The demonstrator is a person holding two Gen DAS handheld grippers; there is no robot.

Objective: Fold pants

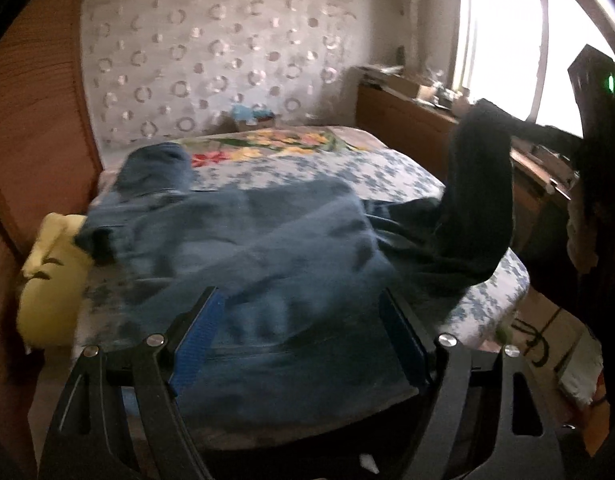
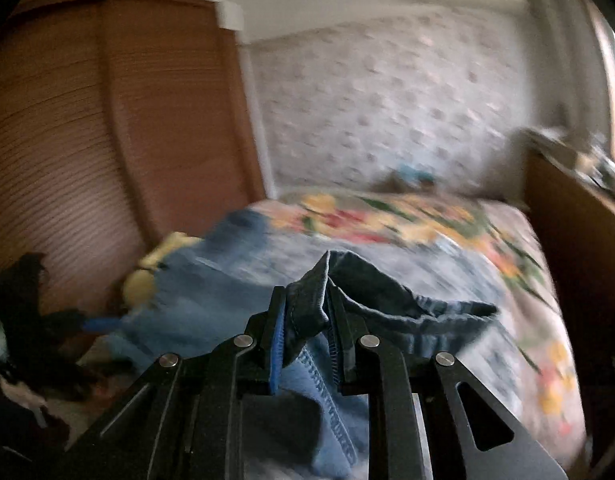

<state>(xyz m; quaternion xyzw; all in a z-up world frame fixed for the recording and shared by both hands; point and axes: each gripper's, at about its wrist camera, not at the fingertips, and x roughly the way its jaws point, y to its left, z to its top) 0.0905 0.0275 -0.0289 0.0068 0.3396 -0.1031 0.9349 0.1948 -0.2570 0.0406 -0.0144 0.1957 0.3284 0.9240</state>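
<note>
Blue pants (image 1: pixel 267 240) are spread across the near end of the bed (image 1: pixel 387 160). A bunched hem is pinched in the right gripper (image 2: pixel 307 320), lifted near the bed's right edge. The left gripper (image 1: pixel 299 332) is held wide apart above the fabric, gripping nothing.

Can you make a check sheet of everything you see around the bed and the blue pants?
Surface: bed with flowered cover.
Job's things: blue pants spread on it, one part lifted.
Clutter: yellow soft toy at the bed's edge.
Grippers: left gripper open over the pants; right gripper shut on a pants edge.
Cables: dark cord on the floor.
Surroundings: wooden wardrobe, patterned wall, bright window.
</note>
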